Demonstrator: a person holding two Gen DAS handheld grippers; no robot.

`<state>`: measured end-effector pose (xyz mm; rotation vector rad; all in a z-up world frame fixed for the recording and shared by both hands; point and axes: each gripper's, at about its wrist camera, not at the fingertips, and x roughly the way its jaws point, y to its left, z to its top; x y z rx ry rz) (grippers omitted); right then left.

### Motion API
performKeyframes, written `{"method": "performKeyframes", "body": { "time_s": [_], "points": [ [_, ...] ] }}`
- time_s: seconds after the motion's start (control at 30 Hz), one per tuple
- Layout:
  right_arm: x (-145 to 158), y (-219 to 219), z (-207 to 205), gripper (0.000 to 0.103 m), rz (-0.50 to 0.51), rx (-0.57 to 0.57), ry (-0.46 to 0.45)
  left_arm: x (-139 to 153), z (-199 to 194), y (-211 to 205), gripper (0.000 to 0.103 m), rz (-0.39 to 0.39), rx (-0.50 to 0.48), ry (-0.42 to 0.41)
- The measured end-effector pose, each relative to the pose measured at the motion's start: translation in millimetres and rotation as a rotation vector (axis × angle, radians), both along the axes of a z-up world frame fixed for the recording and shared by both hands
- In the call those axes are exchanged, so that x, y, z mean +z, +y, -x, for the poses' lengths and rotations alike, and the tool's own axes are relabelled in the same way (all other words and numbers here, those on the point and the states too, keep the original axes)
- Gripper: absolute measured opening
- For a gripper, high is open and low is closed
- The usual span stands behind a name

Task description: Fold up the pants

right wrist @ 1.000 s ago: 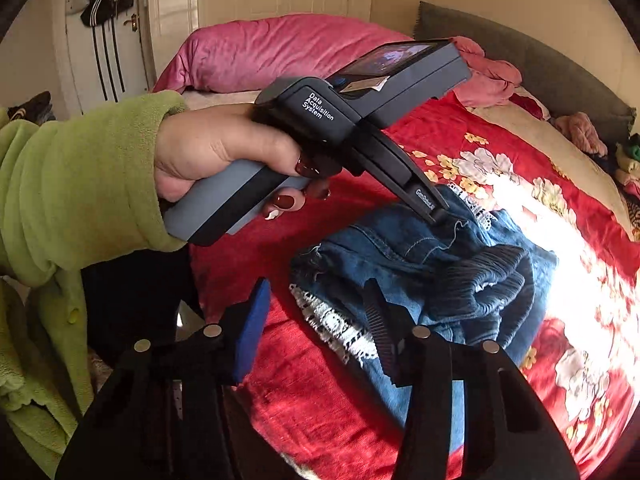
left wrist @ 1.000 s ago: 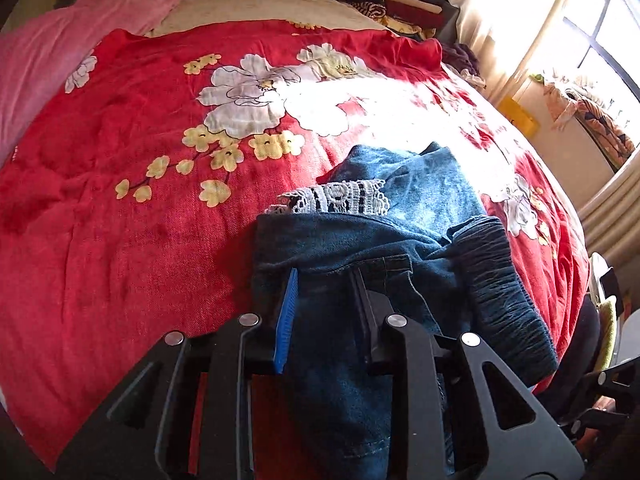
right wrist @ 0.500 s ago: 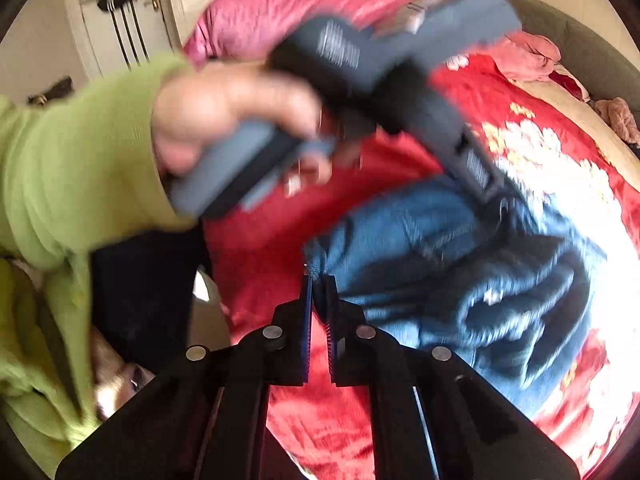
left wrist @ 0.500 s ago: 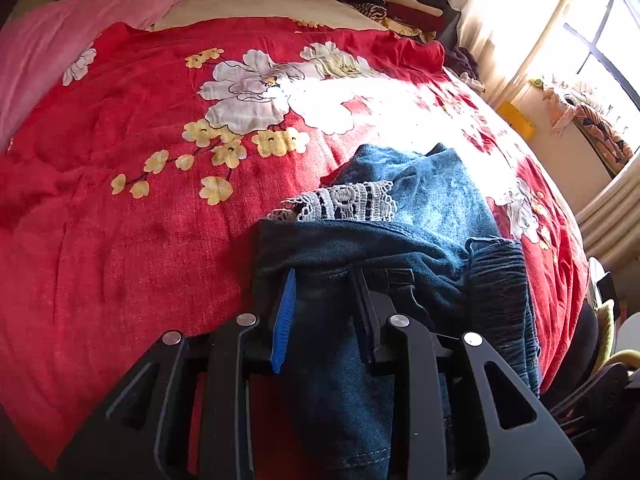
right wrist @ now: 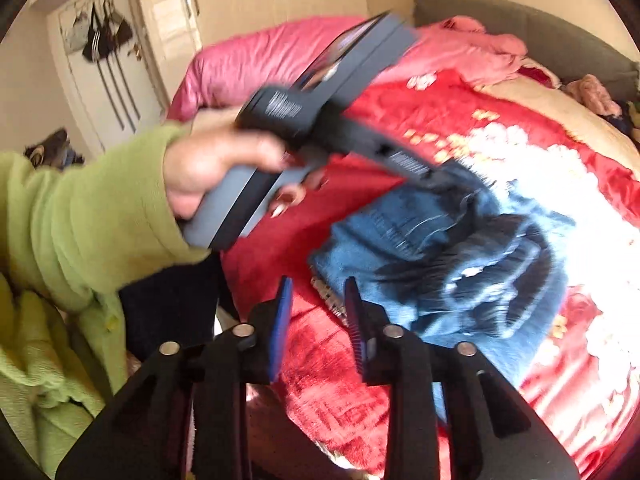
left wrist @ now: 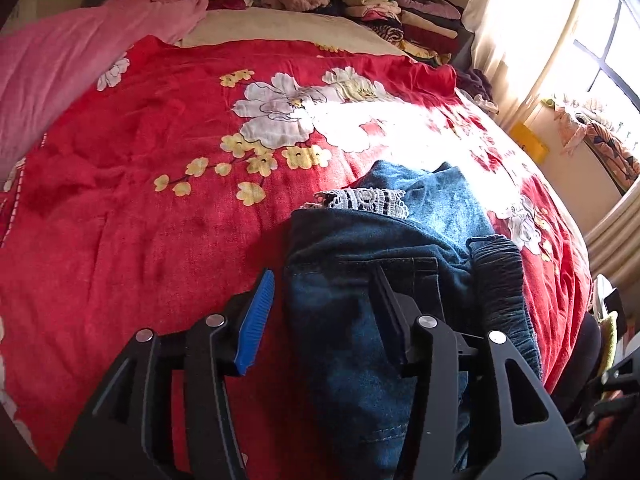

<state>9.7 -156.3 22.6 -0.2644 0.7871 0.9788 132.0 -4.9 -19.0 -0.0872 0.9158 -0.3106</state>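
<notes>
A red flowered bedspread (left wrist: 140,220) covers the bed, with a pink quilt (left wrist: 60,60) bunched at its far left and a stack of folded clothes (left wrist: 400,20) at the far right by the curtain (left wrist: 512,32). The blue denim pants (left wrist: 400,248) lie folded in a thick bundle on the near right part of the bedspread, a strip of white lace trim (left wrist: 360,200) showing at the far edge of the top fold. The left gripper (left wrist: 324,304) is over the near end of the pants, its jaws opening, with denim between the fingers but the pads not pressing on it. The right gripper (right wrist: 318,308) hovers over the near edge of the bed, jaws opening with nothing between them. A hand (right wrist: 208,168) in a green sleeve (right wrist: 80,220) holds the left gripper's handle.
</notes>
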Motion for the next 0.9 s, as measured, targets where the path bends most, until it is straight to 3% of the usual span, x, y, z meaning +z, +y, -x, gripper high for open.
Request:
{"method": "performKeyframes", "body": {
  "time_s": [0.23,0.37,0.57,0.73,0.8,0.9],
  "points": [
    [34.4,-33.2,-42.5,0.034,-0.064,-0.134,-0.027,13.0,29.9,6.1,0.050,-0.007,0.010,-0.046],
    [34.2,-33.0,-94.2,0.034,-0.021,-0.214,0.006,8.4,49.3,-5.5,0.050,0.000,-0.042,-0.034],
    [7.8,-2.2,-155.4,0.034,0.122,-0.220,0.063,-15.6,69.4,-26.6,0.053,-0.044,-0.110,0.012],
    [-32.0,20.6,-177.7,0.034,0.226,-0.187,0.155,-19.3,70.3,-23.4,0.054,-0.038,-0.107,0.019],
    [-39.0,25.4,-179.5,0.007,0.202,-0.154,0.210,-20.1,69.9,-22.7,0.055,-0.036,-0.105,0.022],
    [-25.3,36.3,-169.5,0.007,0.222,-0.166,0.093,-20.6,69.8,-21.8,0.055,-0.033,-0.102,0.024]
  ]
}}
